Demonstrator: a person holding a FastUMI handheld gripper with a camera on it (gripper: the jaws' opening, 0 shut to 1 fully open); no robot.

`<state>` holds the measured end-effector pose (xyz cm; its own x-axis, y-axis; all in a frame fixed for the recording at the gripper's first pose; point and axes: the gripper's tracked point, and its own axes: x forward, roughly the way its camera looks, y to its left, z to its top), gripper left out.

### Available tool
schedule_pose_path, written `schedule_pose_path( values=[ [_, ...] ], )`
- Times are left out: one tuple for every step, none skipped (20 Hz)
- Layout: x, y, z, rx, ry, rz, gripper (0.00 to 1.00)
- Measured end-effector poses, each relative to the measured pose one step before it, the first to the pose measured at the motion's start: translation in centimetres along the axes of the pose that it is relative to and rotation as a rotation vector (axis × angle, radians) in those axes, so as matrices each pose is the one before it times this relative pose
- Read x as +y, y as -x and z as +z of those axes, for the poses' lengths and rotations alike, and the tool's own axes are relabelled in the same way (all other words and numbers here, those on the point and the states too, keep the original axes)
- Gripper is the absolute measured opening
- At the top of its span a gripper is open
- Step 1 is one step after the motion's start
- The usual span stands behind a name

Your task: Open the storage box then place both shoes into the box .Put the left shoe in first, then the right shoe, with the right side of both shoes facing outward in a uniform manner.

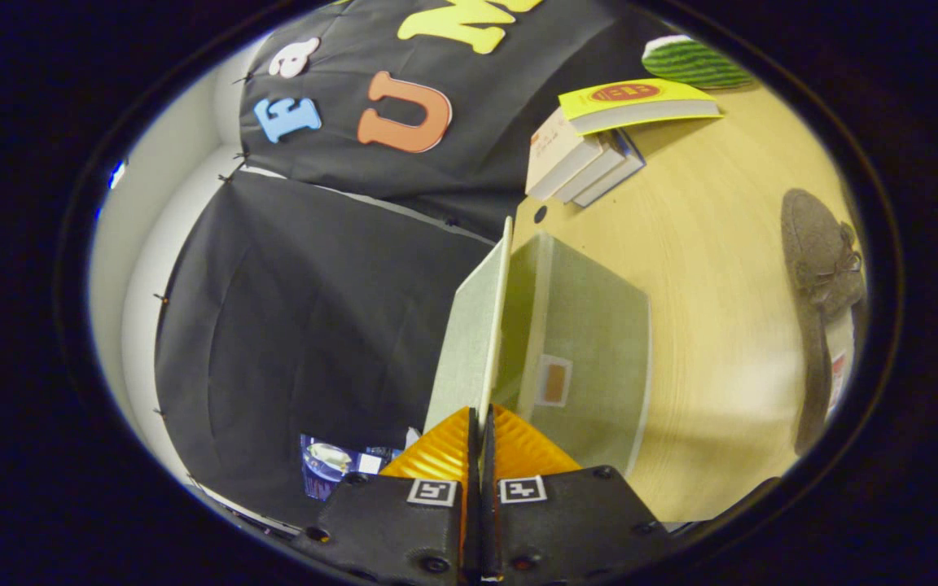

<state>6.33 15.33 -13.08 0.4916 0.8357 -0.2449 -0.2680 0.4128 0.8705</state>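
Gripper [481, 423]: your two fingers are pressed nearly together, pinching the edge of the lid between them
Lid [469, 334]: a thin pale green panel, seen almost edge-on, running straight ahead from your fingertips; it stands raised off the box, its far end reaching toward the booth wall
Storage box [583, 358]: pale green fabric box just ahead of your fingers and beside the lid, resting on the table; a small label patch shows on the side facing you; whether the inside holds anything you cannot tell from this angle
Table [713, 268]: light wood surface under the box, stretching beyond it
Shoe [823, 268]: a grey-brown slipper-style shoe with a small bow, lying on the table well apart from the box; a second one seems to lie against it, though you cannot tell for sure
Books [591, 159]: a small stack beyond the box, near the wall, with a yellow-covered book [640, 102] on top
Green striped object [693, 61]: lies beyond the books; too distorted to identify
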Motion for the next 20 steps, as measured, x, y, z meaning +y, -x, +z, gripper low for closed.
schedule_pose_path(
  values=[
    [1.552,0.196,0.121,-0.00598,0.00568,0.02789,0.06],
    [1.610,-0.119,0.397,-0.00768,0.01283,0.02013,0.06],
    [1.477,-0.111,0.197,-0.00647,0.01626,0.01469,0.06],
    [1.498,-0.467,0.062,0.00361,0.02053,0.00939,0.06],
    [1.571,-0.491,-0.249,0.00732,0.02451,0.00694,0.06],
    [1.297,-0.730,-0.119,0.01024,0.02759,-0.00004,0.06],
    [1.239,-1.043,-0.085,0.01084,0.04110,0.00313,0.06],
    [0.936,-1.115,-0.146,0.02302,0.03394,-0.00417,0.06],
    [1.276,-0.941,-0.244,0.01181,0.01787,0.00599,0.06],
    [1.208,-1.024,-0.064,0.01152,0.00998,0.01063,0.06],
    [0.830,-0.928,-0.175,0.01485,0.02202,0.00153,0.07],
    [0.478,-1.023,0.204,0.00489,0.04232,-0.00807,0.08],
    [0.101,-0.620,0.153,0.00539,0.04219,-0.00742,0.12],
    [0.071,-0.517,0.001,0.00595,0.03062,-0.01328,0.15],
    [0.418,-0.492,-0.132,0.00269,0.02235,-0.01046,0.18],
    [0.358,-0.425,0.148,0.00327,0.01965,-0.00195,0.24],
    [0.249,-0.548,-0.049,0.00497,0.02322,-0.01052,0.29],
    [-0.009,-0.486,-0.180,0.01566,0.02582,-0.01579,0.39],
    [0.107,-0.327,-0.304,0.01036,0.02174,-0.00936,0.49],
    [0.079,-0.312,-0.015,0.00280,0.02590,-0.01200,0.59]
  ],
)
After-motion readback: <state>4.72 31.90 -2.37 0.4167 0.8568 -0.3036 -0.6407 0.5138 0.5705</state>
